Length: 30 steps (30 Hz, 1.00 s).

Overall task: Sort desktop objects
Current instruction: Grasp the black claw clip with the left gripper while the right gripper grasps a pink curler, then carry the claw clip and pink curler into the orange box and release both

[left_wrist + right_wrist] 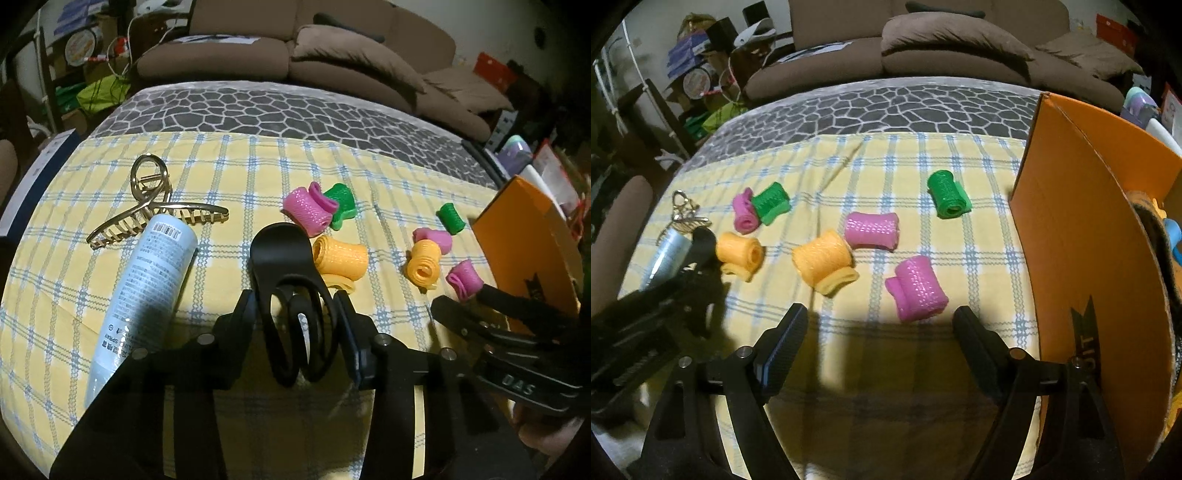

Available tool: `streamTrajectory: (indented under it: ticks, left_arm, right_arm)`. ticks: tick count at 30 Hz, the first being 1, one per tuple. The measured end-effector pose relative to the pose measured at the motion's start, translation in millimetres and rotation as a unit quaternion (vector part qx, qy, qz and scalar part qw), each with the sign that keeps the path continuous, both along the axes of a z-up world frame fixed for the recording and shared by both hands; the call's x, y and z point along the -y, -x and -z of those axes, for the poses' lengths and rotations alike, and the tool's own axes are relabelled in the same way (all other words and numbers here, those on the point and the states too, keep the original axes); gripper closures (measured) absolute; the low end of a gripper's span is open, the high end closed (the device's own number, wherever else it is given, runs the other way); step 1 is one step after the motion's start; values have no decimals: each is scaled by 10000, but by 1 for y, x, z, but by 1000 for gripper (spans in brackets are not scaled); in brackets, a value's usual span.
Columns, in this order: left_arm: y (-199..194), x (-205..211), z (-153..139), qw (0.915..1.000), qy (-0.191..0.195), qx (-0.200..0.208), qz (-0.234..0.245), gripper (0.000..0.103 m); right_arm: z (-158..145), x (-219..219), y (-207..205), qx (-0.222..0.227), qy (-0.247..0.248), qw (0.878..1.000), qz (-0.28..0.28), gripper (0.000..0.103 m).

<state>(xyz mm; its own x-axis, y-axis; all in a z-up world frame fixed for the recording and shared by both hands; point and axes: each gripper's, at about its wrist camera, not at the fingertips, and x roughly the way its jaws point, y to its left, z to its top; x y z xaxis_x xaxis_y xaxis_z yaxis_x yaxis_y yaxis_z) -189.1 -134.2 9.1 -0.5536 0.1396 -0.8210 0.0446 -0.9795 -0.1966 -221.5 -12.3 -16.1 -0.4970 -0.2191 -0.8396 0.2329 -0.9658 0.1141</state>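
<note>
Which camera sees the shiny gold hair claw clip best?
The left wrist view: the shiny gold metal hair claw clip lies whole on the checked cloth, loop and teeth clear. The right wrist view shows only a small blurry piece at the left edge.

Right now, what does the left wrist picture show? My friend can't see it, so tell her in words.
The left gripper is shut on a black hair claw clip above a yellow plaid cloth. On the cloth lie a gold hair claw clip, a pale blue spray bottle and pink, green and orange hair rollers, with an orange box at the right.
</note>
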Motion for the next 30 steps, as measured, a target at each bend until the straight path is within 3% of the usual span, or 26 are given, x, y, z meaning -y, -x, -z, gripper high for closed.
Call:
streamTrajectory:
  ticks: [2, 3, 4, 6, 14, 30]
  left_arm:
    - [0, 4, 0, 9999, -120, 5, -27, 63]
    - [0, 5, 0, 9999, -166, 8, -38, 64]
    - [-1, 7, -1, 9998, -194, 6, -56, 65]
    - [-1, 8, -3, 9998, -208, -10, -69, 65]
    - [-6, 18, -25, 9986, -456, -223, -135, 67]
    - [-23, 27, -76, 9889, -1311, -680, -158, 67]
  right_arm:
    - [1, 0, 0, -91, -77, 9999, 5, 26]
    - [1, 1, -1, -139, -142, 9998, 4, 36]
    - [2, 1, -1, -184, -238, 9995, -13, 59]
    - [1, 3, -2, -280, -417, 9987, -118, 77]
    - [-9, 1, -4, -241, -22, 9995, -210, 77]
    - [-77, -4, -23, -668, 770, 9943, -322, 77]
